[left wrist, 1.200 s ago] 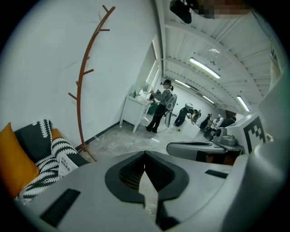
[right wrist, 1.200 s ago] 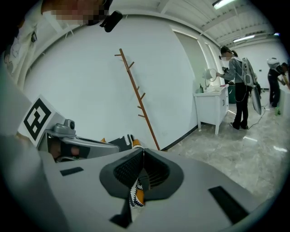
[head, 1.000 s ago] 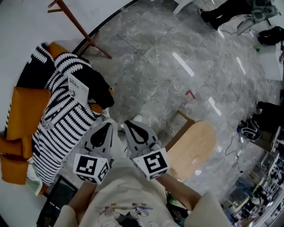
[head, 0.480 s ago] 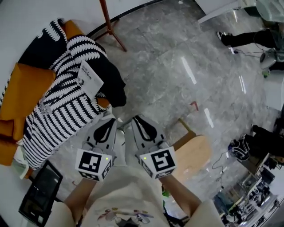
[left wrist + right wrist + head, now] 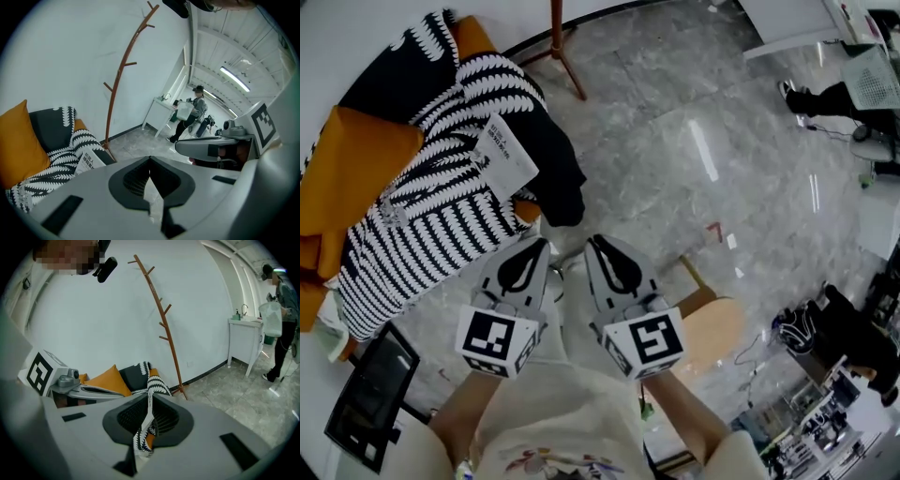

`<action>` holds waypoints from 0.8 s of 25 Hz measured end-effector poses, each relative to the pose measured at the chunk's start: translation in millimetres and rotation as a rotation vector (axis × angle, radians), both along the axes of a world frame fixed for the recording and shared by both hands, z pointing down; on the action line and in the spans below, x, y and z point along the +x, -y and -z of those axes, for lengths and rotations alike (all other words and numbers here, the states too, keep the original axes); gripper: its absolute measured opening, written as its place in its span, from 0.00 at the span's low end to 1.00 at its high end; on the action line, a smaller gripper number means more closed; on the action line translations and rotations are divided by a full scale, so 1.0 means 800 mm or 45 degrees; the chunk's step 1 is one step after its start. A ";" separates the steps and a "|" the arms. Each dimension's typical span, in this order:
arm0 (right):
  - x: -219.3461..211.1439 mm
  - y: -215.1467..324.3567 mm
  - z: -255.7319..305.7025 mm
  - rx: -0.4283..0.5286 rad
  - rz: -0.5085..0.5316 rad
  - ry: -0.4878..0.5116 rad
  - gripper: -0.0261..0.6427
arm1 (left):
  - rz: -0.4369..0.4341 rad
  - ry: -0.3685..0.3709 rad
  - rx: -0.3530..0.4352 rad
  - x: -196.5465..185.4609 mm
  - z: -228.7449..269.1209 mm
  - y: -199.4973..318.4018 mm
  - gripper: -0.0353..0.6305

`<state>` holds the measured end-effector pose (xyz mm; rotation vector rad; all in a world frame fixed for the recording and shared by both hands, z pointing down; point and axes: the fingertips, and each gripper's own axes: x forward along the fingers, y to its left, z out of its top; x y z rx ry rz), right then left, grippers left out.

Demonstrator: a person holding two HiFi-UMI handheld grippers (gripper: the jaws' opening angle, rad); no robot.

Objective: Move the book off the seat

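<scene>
Far left in the head view, an orange cushion [image 5: 352, 178] leans on the seat. A black-and-white striped throw [image 5: 431, 234] spreads over the seat from the cushion's four o'clock side. The book [image 5: 508, 155] lies on that throw, face up and tilted, with dark cloth [image 5: 553, 164] just beside it at three o'clock. It looks thin and pale-covered, more a booklet than a hardback. I judge it light, somewhat bendy, and likely to slide on the soft fabric rather than stay put under a push. The throw gives underneath, so a jaw could probably slip below an edge. The long edge toward five o'clock, nearest the grippers, seems the easiest place to pinch. A hold near the spine would keep the pages from fanning.

The left gripper [image 5: 538, 246] hangs over the floor with the book at its eleven o'clock, well apart from it. Its own view shows the jaws pressed together with nothing between them, so they must part before any grasp. The right gripper [image 5: 596, 242] sits just beside it at three o'clock, jaws likewise together and empty. A wooden stool [image 5: 717, 328] stands at the right gripper's four o'clock
</scene>
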<state>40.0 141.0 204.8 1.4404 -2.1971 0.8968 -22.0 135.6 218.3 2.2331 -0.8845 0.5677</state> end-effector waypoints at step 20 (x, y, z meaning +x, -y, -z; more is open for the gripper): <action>-0.064 0.066 -0.077 -0.072 0.157 0.001 0.12 | 0.130 -0.012 -0.091 -0.052 -0.070 0.041 0.07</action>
